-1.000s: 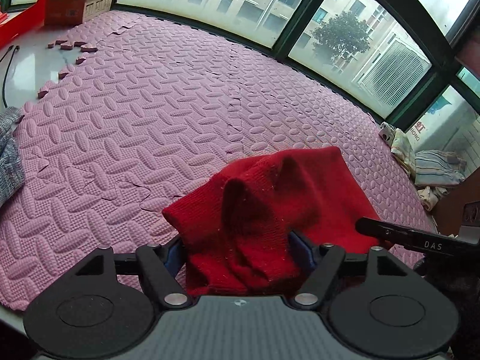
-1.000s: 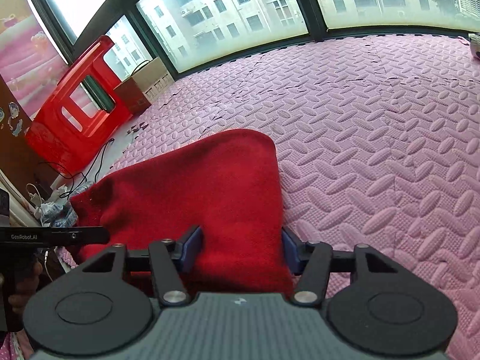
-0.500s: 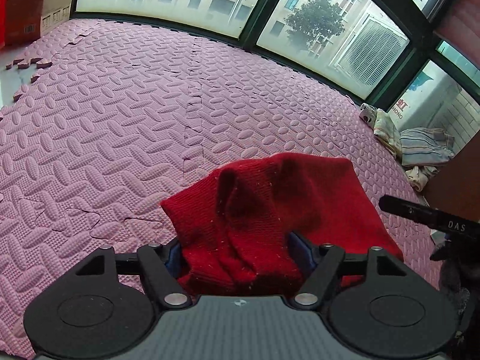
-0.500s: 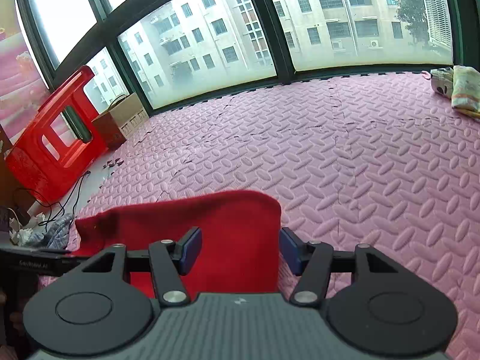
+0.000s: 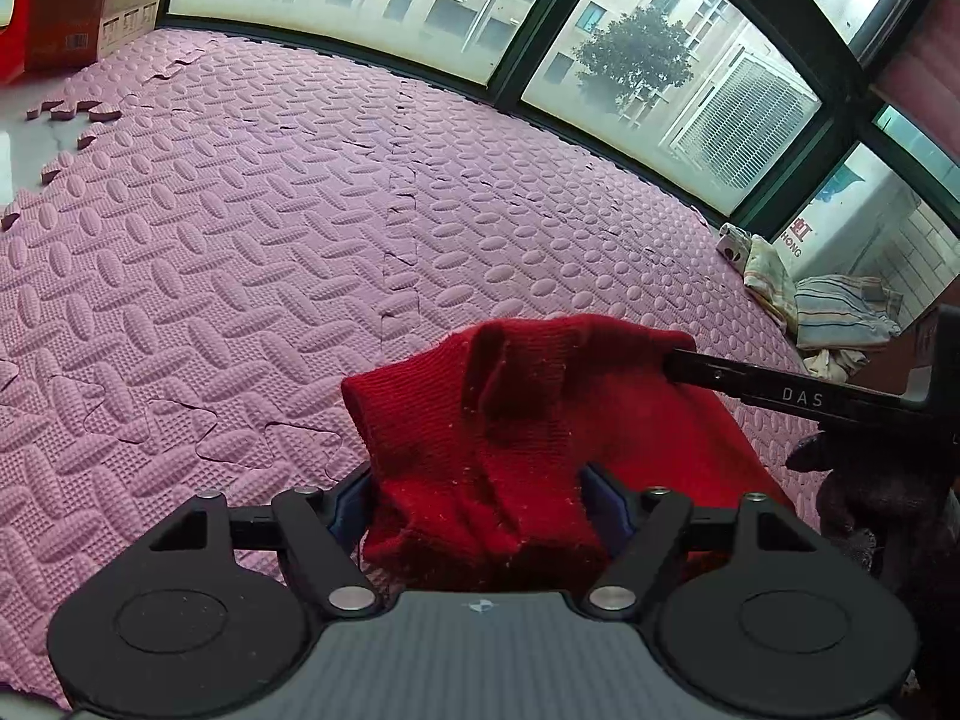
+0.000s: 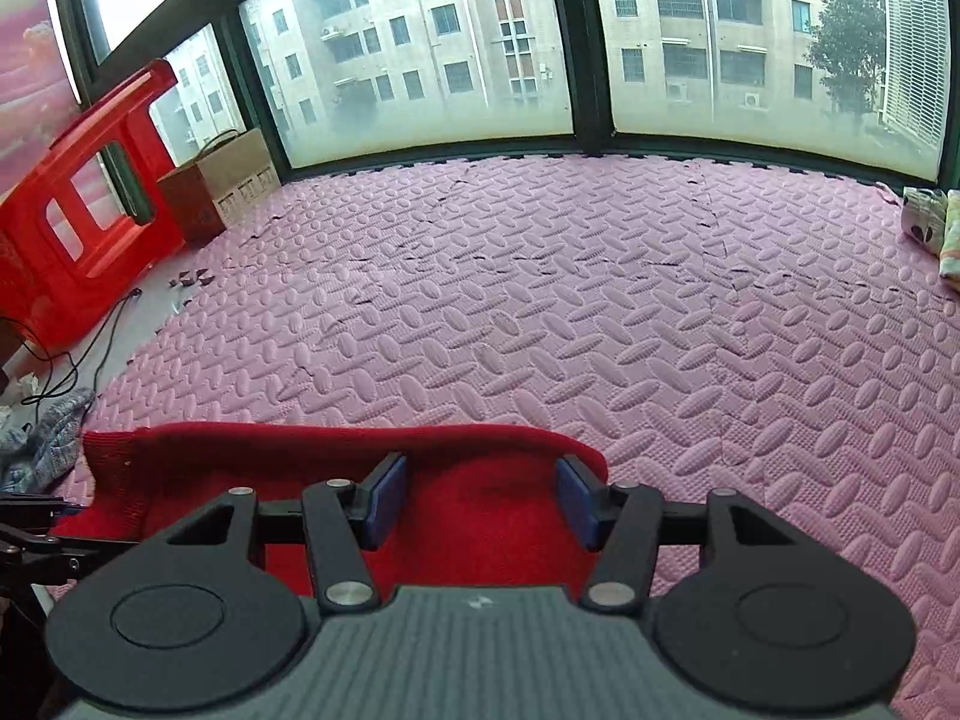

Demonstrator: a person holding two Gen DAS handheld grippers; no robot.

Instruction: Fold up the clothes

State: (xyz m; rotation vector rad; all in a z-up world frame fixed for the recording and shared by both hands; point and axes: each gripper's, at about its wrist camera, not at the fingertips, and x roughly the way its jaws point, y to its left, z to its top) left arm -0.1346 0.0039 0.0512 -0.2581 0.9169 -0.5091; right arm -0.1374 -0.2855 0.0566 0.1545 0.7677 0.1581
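A red knitted sweater (image 5: 540,420) lies bunched on the pink foam mat (image 5: 270,240). My left gripper (image 5: 477,498) is open, and a thick fold of the sweater fills the space between its blue pads. From the right, a black finger marked DAS (image 5: 798,396) of the other gripper reaches over the sweater's far edge. In the right wrist view the sweater (image 6: 336,450) lies low with a straight folded edge. My right gripper (image 6: 480,498) hangs open above it, both pads bare. The left gripper's frame (image 6: 36,540) shows at the left edge.
A pile of striped and pale clothes (image 5: 834,318) lies at the mat's right end by the windows. A red plastic stool (image 6: 78,210), a cardboard box (image 6: 228,186), a cable (image 6: 66,360) and a grey-blue cloth (image 6: 48,450) are off the mat's left side.
The right gripper has drawn back and tipped up, so much less sweater shows before it. The sweater's edge now lies low and flat. The right gripper's finger has come closer in the left view.
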